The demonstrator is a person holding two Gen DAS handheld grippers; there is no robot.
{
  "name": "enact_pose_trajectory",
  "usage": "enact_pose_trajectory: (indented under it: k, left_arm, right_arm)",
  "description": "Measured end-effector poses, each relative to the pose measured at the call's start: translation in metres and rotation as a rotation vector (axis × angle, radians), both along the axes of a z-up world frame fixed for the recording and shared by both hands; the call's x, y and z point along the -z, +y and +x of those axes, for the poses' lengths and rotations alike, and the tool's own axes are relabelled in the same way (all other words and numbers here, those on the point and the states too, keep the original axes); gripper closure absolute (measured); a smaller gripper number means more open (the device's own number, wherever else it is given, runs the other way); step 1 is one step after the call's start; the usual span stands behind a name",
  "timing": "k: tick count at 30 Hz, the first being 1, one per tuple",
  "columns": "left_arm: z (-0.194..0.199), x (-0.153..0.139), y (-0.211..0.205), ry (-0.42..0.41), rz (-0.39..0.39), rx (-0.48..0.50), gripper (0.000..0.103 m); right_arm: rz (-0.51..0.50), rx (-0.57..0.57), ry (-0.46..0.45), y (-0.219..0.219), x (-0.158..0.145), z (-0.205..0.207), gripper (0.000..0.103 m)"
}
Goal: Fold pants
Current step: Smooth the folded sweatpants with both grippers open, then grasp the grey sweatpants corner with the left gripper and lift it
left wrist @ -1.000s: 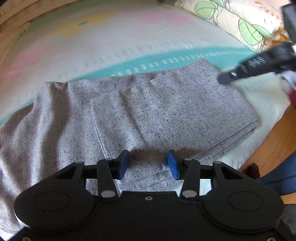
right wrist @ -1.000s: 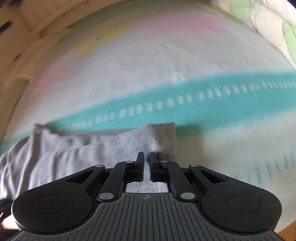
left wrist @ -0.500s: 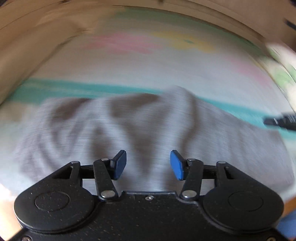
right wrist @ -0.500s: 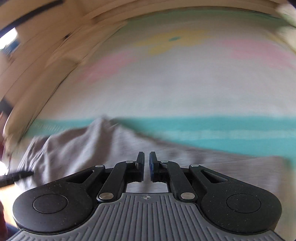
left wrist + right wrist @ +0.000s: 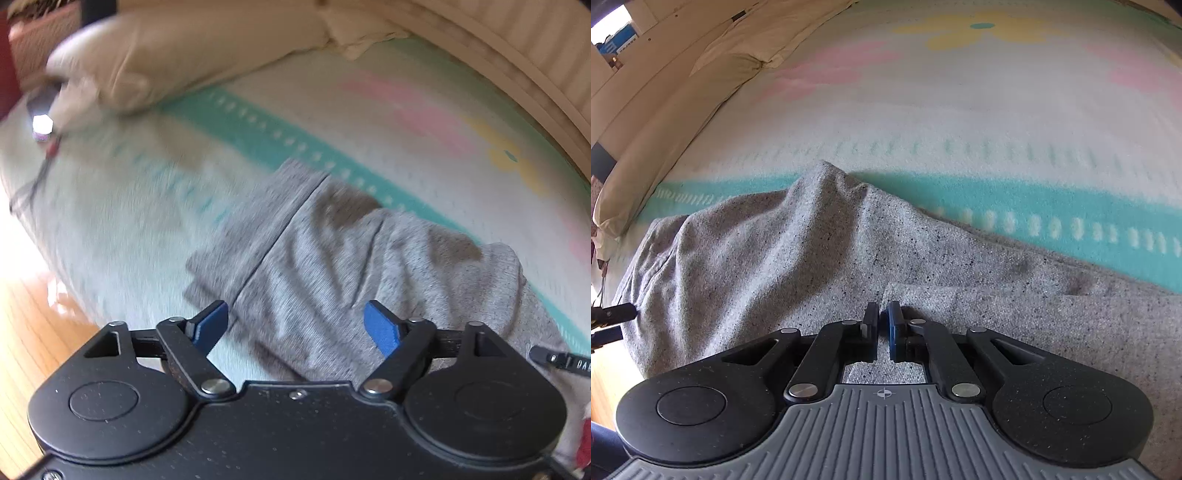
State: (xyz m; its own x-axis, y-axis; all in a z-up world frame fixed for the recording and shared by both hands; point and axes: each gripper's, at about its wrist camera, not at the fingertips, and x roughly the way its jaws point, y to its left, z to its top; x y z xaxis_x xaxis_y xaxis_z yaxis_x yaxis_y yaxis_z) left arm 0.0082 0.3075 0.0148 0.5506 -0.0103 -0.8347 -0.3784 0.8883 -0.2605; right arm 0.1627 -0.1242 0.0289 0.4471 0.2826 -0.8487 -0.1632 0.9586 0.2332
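One pair of grey pants (image 5: 332, 258) is lying rumpled across a pastel blanket (image 5: 369, 110) on a bed, near its edge. The left gripper (image 5: 295, 325) is hovering over the near edge of the cloth with its two blue pads spread wide, nothing between them. Only the left wrist view is showing the flat hemmed band at the end of the garment, a beige pillow (image 5: 166, 55), wooden floor (image 5: 26, 332) beside the bed and a small white object (image 5: 42, 125), too blurred to identify. The right wrist view is showing instead a raised peak in the pants (image 5: 820, 236) and one yellow flower (image 5: 982, 29) on the blanket (image 5: 960, 110). There the right gripper (image 5: 882, 325) is holding its jaws nearly together, a fold of grey fabric running between them.
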Motion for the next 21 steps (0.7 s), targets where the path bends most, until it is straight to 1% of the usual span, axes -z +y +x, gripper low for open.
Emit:
enact_pose_trajectory:
  k: [3,5,8,10,13,16,17,18,19,20,21]
  left_arm:
    - [0.003,0.013,0.008,0.032,-0.056,-0.049,0.02]
    - [0.007,0.018,0.011,0.036,-0.08,-0.07,0.014]
    - [0.012,0.026,0.014,0.053,-0.097,-0.089,0.008]
    - [0.013,0.034,0.018,0.067,-0.139,-0.111,0.008]
    - [0.014,0.037,0.025,0.055,-0.194,-0.136,0.006]
    - [0.013,0.039,0.031,0.017,-0.258,-0.171,0.007]
    - [0.013,0.039,0.033,-0.011,-0.278,-0.186,0.018]
    - [0.013,0.038,0.035,-0.02,-0.271,-0.212,0.027]
    - [0.012,0.035,0.035,-0.019,-0.247,-0.229,0.046]
    - [0.012,0.032,0.035,-0.036,-0.248,-0.216,0.064]
    - [0.009,0.029,0.036,-0.067,-0.292,-0.202,0.069]
  right_arm:
    - [0.001,0.001,-0.001,0.0,0.001,0.001,0.097]
    - [-0.002,-0.002,-0.003,0.001,0.0,-0.001,0.097]
    - [-0.002,-0.003,-0.004,0.002,-0.002,-0.003,0.097]
    - [0.001,-0.002,-0.004,0.0,-0.003,-0.004,0.097]
    - [0.008,-0.001,-0.004,0.0,-0.004,-0.004,0.097]
    - [0.014,-0.001,-0.021,-0.003,-0.009,-0.006,0.097]
    - [0.016,0.015,-0.045,-0.006,-0.013,-0.008,0.097]
    - [0.019,0.03,-0.068,-0.008,-0.018,-0.01,0.096]
    - [0.023,0.037,-0.081,-0.011,-0.022,-0.011,0.096]
    - [0.025,0.043,-0.088,-0.015,-0.025,-0.011,0.097]
    - [0.026,0.045,-0.086,-0.018,-0.026,-0.012,0.097]
